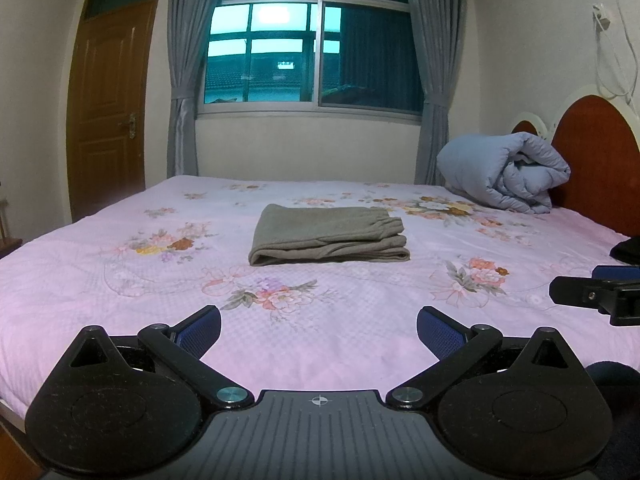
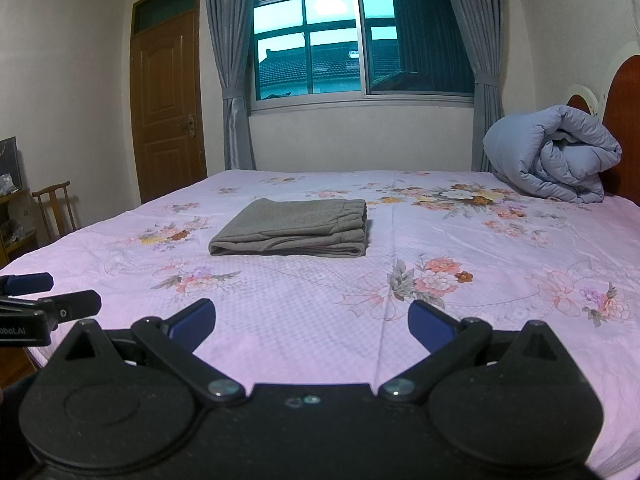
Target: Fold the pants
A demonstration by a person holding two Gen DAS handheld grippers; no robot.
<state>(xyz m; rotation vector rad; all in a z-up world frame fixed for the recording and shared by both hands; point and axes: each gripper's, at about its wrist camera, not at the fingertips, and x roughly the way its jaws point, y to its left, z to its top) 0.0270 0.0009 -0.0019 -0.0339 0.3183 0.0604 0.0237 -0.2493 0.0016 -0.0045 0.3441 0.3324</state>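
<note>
Grey-brown fabric is seen folded into a compact rectangle: the pants (image 1: 329, 235) lie flat near the middle of the bed (image 1: 120, 280), with the layered edges stacked toward the near side and the gathered waistband turned to the right. The bed is covered by a pink sheet printed with flowers. The left claw (image 1: 319, 330) is held low over the near edge of the bed, its blue-padded fingers (image 1: 199, 326) spread wide with nothing between them, well apart from the pants. The right claw (image 2: 312, 320) is likewise held spread and empty above the near part of the sheet, with the pants (image 2: 291, 228) lying beyond it and slightly to its left. Each claw is caught at the edge of the other's view, so the two are placed side by side. A rolled blue quilt (image 1: 506, 172) is propped against the red-brown headboard (image 1: 592, 160) at the far right of the bed. Behind the bed, a window (image 1: 288, 44) flanked by tied grey curtains (image 1: 182, 80) is visible, and a wooden door (image 1: 110, 96) stands shut at the left.
</note>
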